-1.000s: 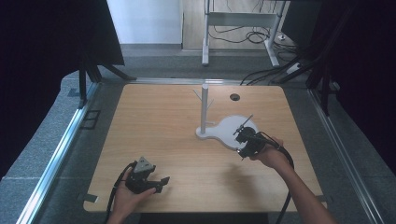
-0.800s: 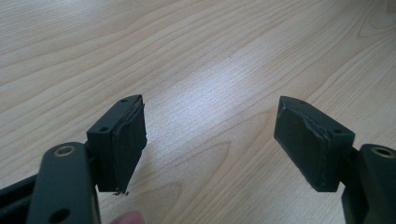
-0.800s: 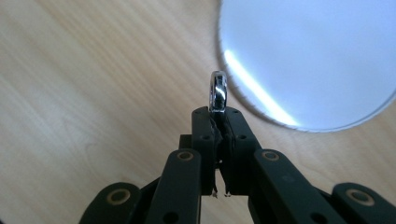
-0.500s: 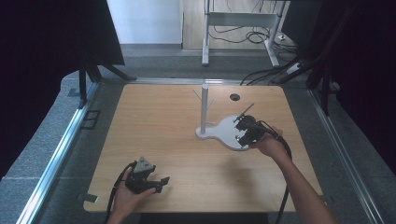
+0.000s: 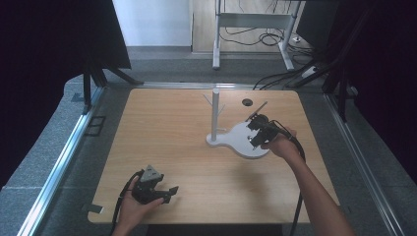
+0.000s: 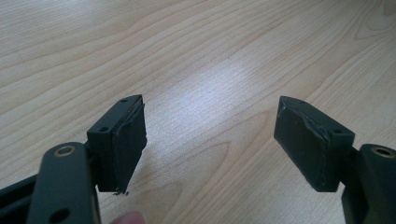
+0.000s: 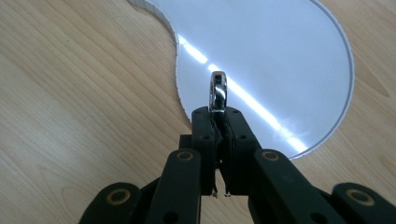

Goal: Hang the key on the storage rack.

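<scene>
Ring (image 7: 218,91) pinched in right tongs (image 7: 218,112)
Held above the white stand base (image 7: 280,60); left tongs (image 6: 210,140) gape empty, well apart from that base.

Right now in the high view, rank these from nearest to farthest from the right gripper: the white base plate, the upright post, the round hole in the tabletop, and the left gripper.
1. white base plate, directly under the right gripper
2. round hole, beyond it
3. upright post, to its left; close to the hole's rank
4. left gripper, near table edge
</scene>
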Action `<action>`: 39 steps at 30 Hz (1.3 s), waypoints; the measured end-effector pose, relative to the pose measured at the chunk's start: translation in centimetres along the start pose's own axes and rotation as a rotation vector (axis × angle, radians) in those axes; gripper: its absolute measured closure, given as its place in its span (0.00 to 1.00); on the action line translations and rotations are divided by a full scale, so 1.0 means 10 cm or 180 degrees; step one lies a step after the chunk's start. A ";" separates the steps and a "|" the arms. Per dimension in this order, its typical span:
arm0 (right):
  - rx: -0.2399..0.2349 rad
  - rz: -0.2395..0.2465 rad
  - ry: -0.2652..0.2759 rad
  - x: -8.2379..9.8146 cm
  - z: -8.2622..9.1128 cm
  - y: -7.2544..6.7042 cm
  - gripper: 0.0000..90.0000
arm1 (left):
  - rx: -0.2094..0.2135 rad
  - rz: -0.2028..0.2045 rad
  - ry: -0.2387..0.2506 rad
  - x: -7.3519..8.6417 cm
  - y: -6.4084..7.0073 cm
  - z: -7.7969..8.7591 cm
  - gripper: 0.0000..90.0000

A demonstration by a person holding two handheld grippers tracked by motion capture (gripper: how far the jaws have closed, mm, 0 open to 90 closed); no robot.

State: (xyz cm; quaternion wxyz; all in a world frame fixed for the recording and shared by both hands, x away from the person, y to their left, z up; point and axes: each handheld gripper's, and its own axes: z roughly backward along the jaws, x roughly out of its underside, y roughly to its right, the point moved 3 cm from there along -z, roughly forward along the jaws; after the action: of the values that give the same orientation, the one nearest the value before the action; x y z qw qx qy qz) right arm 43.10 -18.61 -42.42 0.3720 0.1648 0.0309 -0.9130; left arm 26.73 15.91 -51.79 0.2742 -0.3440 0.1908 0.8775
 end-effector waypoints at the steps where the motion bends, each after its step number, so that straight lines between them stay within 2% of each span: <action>1: 0.0008 -0.0009 0.0005 -0.01 0.00 0.01 0.94 | 0.0002 0.0000 0.0001 0.00 0.00 0.00 0.28; 10: 0.0071 -0.0037 0.0035 -0.13 0.02 0.07 0.94 | 0.0007 -0.0002 -0.0003 0.00 0.00 0.00 0.28; 23: 0.0079 -0.0050 0.0029 -0.33 0.07 0.14 0.94 | 0.0013 -0.0009 -0.0014 0.00 0.00 -0.01 0.28; 29: 0.0093 -0.0095 0.0054 -0.36 0.08 0.18 0.94 | 0.0013 -0.0010 -0.0011 0.00 0.00 0.00 0.29; 39: 0.0092 -0.0080 0.0092 -0.40 0.09 0.20 0.94 | 0.0032 -0.0035 -0.0033 0.00 0.03 -0.03 0.29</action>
State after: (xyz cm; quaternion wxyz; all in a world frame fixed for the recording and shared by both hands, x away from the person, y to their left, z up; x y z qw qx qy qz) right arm 46.88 -17.49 -40.10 0.3575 0.1829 0.0252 -0.9155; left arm 26.67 15.56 -51.93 0.2817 -0.3391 0.1918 0.8769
